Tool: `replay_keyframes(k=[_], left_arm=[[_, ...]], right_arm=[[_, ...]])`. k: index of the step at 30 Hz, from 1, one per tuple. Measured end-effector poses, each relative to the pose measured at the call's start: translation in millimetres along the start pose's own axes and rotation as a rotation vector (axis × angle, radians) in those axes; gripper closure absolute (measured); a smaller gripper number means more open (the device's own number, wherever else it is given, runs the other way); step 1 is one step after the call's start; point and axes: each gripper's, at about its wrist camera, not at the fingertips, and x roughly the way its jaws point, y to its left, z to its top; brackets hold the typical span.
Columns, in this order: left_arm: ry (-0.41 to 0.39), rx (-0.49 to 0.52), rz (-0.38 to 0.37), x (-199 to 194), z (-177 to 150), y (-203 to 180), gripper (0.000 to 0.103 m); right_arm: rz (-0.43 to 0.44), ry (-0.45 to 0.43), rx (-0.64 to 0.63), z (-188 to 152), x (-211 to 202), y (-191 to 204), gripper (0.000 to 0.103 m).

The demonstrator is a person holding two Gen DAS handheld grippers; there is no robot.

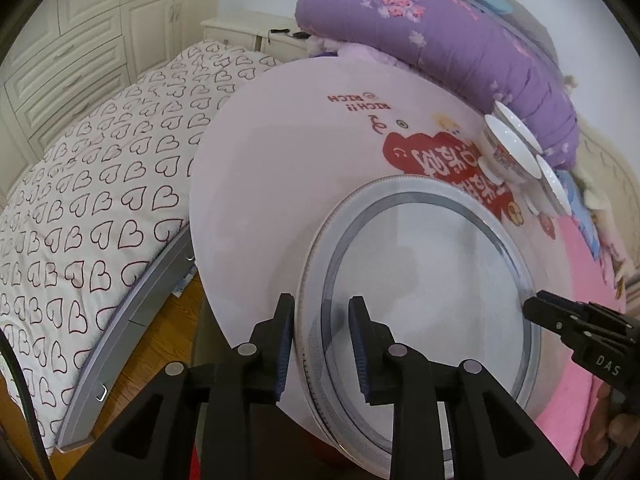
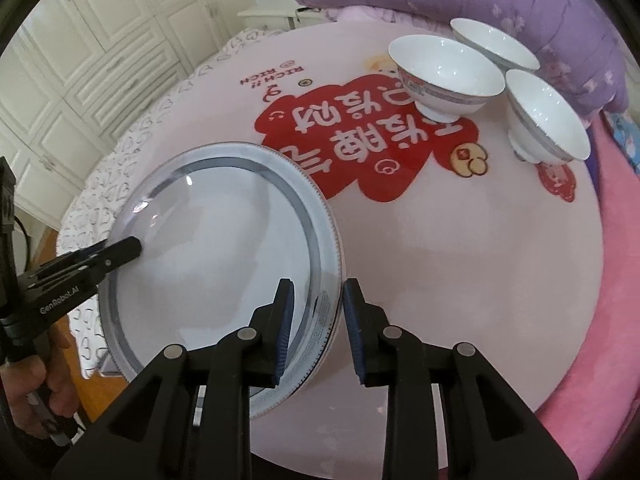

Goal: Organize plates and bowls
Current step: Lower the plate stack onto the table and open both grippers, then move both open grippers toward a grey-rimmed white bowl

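Observation:
A large white plate (image 1: 432, 280) with a grey patterned rim lies on a round pink table (image 1: 280, 168); it also shows in the right wrist view (image 2: 216, 264). My left gripper (image 1: 320, 344) straddles the plate's left rim, fingers open around it. My right gripper (image 2: 316, 328) straddles the opposite rim, fingers open around it. Each gripper appears in the other's view, the right (image 1: 532, 308) and the left (image 2: 136, 246). Three white footed bowls (image 2: 448, 76) (image 2: 496, 42) (image 2: 548, 120) stand at the table's far right.
The table (image 2: 460, 260) has a red cartoon print. A bed with a heart-print sheet (image 1: 88, 184) lies left. A purple quilt (image 1: 460, 48) and pink blanket (image 2: 600, 340) border the table's far and right sides. White cabinets (image 2: 80, 60) stand behind.

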Motion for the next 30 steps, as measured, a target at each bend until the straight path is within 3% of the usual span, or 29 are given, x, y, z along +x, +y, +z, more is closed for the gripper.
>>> replay_keyframes(k=[3, 4, 5, 6, 7, 9, 10, 15, 30], left_arm=[[0.003, 0.002, -0.007, 0, 1, 1, 0.073], [0.003, 0.004, -0.01, -1, 2, 0, 0.068], [-0.001, 0.008, -0.01, -3, 2, -1, 0.054], [-0.01, 0.01, -0.005, -5, 3, -2, 0.038], [-0.03, 0.014, 0.007, -8, 4, -3, 0.031], [-0.06, 0.026, 0.022, -15, 4, -5, 0.012], [-0.068, 0.03, 0.028, -17, 4, -7, 0.009], [-0.121, 0.045, 0.055, -31, 9, -17, 0.002], [-0.286, 0.097, 0.051, -80, 25, -55, 0.001]], right_arm=[[0.014, -0.011, -0.001, 0, 0, -2, 0.068], [0.03, -0.02, 0.009, -1, 0, -4, 0.052], [0.044, -0.032, 0.017, -1, 0, -6, 0.028], [0.056, -0.049, 0.029, -1, -2, -7, 0.018], [0.071, -0.075, 0.043, -1, -4, -10, 0.009], [0.101, -0.107, 0.064, 0, -7, -14, 0.003], [0.112, -0.118, 0.079, 1, -8, -16, 0.0], [0.147, -0.177, 0.141, 7, -16, -27, 0.0], [0.15, -0.318, 0.191, 26, -54, -51, 0.0]])
